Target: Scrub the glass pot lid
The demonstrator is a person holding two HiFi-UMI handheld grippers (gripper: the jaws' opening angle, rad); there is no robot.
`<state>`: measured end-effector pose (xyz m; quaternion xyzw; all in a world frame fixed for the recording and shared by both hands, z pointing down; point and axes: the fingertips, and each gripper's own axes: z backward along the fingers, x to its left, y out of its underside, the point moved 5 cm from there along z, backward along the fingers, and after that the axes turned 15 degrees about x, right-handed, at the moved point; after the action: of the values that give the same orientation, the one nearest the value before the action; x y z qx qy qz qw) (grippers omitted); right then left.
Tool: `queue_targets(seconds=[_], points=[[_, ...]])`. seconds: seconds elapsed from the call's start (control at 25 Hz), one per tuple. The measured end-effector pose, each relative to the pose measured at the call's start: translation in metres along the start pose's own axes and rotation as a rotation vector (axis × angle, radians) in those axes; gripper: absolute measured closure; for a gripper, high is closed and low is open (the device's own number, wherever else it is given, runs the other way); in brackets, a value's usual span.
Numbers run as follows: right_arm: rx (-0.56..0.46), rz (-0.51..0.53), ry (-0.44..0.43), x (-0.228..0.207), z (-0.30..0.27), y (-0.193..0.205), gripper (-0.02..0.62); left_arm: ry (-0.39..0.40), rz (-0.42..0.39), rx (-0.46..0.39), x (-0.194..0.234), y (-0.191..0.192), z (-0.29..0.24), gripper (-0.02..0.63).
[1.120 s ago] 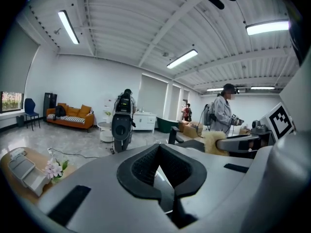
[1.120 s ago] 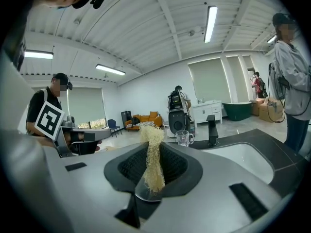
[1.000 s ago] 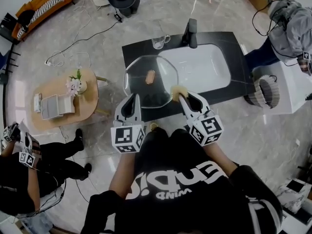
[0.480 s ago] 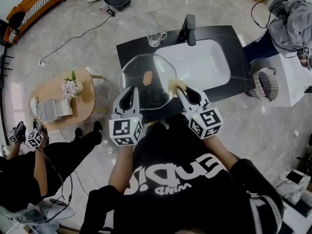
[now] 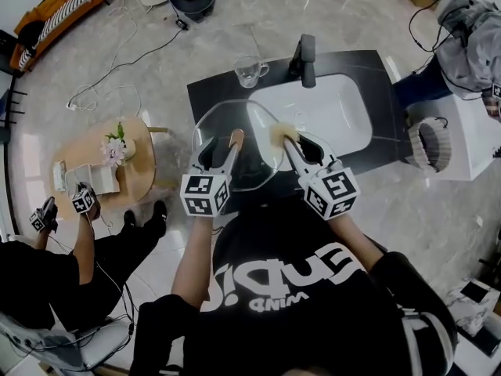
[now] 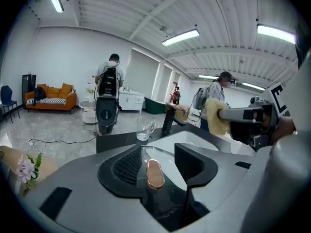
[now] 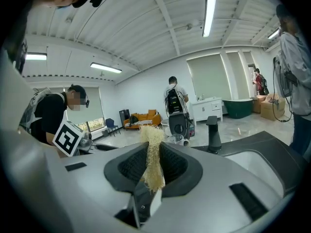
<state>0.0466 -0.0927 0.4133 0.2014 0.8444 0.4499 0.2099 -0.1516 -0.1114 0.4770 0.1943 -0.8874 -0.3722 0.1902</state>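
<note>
The glass pot lid (image 5: 258, 124) lies flat on the black counter, left of the sink. Its copper handle (image 5: 236, 138) stands at the middle. My left gripper (image 5: 221, 143) reaches over the lid. Its jaws have just been opening and now stand wide, with the copper handle (image 6: 155, 174) between them and a gap on both sides. My right gripper (image 5: 296, 141) is shut on a straw-coloured loofah scrubber (image 5: 278, 134) at the lid's right rim. The scrubber (image 7: 153, 164) sticks up between the right jaws.
A glass mug (image 5: 249, 70) and a black faucet (image 5: 305, 57) stand at the back of the black counter (image 5: 211, 92). The white sink basin (image 5: 329, 108) lies to the right of the lid. A wooden side table (image 5: 86, 147) and other people are around.
My left gripper has moved forward and down over the lid, and its jaws have gone from shut to wide apart around the handle. The right gripper still holds the scrubber at the rim.
</note>
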Motion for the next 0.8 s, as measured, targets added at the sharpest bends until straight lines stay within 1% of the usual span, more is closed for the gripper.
queue_targets(seconds=[0.12,0.24,0.44,0.6,0.8], points=[[-0.001,-0.010,0.006,-0.011,-0.004,-0.001,0.535,0.010,-0.027,0.060,0.004,0.002,-0.022,0.393],[0.003,-0.014,0.006,-0.019,-0.007,0.000,0.535,0.026,-0.052,0.131,0.005,0.011,-0.042,0.391],[0.003,-0.020,0.003,-0.029,-0.010,-0.004,0.535,0.037,-0.067,0.219,0.005,0.022,-0.066,0.391],[0.012,-0.031,0.000,-0.032,-0.012,-0.002,0.535,0.016,-0.077,0.270,0.009,0.027,-0.078,0.391],[0.036,-0.041,-0.015,-0.033,-0.015,0.005,0.535,0.050,-0.055,0.293,0.009,0.026,-0.084,0.422]])
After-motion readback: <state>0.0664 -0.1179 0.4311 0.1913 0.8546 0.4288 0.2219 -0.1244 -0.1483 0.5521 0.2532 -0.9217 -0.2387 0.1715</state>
